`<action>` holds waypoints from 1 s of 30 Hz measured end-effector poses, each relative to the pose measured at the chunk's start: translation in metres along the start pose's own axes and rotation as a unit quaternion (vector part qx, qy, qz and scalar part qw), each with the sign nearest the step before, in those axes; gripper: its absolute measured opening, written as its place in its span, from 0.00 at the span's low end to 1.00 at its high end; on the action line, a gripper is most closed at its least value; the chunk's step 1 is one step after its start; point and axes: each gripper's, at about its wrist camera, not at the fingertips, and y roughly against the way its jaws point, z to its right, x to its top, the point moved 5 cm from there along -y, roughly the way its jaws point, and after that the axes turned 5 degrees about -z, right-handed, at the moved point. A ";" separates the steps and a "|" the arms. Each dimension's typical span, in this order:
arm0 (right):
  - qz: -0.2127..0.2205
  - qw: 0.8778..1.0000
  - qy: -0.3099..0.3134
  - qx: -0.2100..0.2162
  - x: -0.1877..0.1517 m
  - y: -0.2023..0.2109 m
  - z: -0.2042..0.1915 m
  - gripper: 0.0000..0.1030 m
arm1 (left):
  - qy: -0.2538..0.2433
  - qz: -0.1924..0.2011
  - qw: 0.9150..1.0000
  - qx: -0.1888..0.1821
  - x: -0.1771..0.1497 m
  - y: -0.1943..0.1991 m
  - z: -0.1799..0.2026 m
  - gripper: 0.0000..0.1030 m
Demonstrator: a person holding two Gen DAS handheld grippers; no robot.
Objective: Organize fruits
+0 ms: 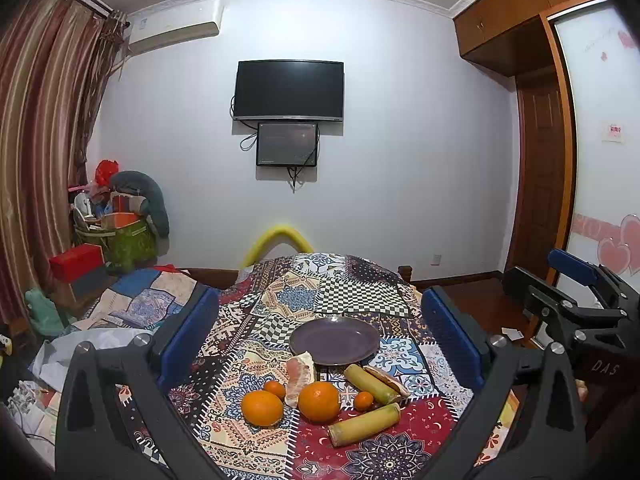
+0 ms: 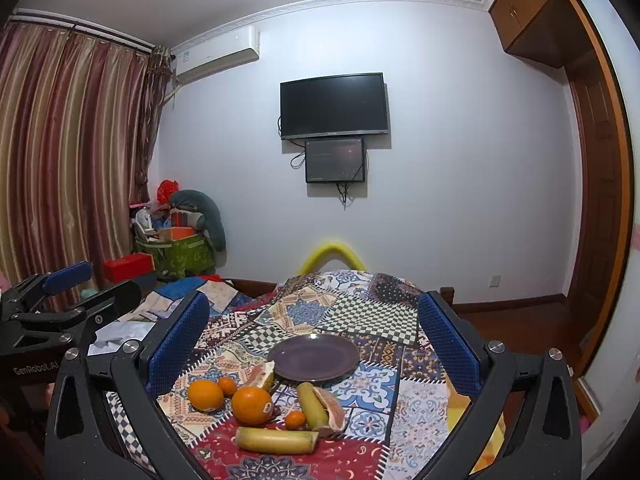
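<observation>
Both views are evenly lit by soft, cool overhead room light with faint shadows under the TV (image 1: 289, 90) and fruit, no glare, sharp centres, heavy fisheye bending of the curtain (image 2: 68, 160) and wardrobe (image 1: 532, 128), and black vignetted corners.

I see my left gripper (image 1: 320, 328) wide open above the patchwork cloth (image 1: 280, 436). A purple plate (image 1: 334, 340) sits mid-cloth, two big oranges (image 1: 262, 408) nearer my edge.

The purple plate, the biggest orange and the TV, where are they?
purple plate (image 1: 334, 339): left wrist view, bare middle.
biggest orange (image 2: 251, 400): right wrist view, front skin.
TV (image 1: 289, 90): left wrist view, dark screen.
</observation>
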 end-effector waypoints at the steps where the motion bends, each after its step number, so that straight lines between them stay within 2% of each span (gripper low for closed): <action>1: 0.000 1.000 0.000 0.000 0.000 0.000 0.000 1.00 | 0.000 0.000 1.000 0.000 0.000 0.000 0.000 1.00; 30: -0.001 1.000 -0.004 0.000 0.001 0.003 0.002 1.00 | -0.005 -0.001 1.000 -0.002 -0.002 -0.002 0.003 1.00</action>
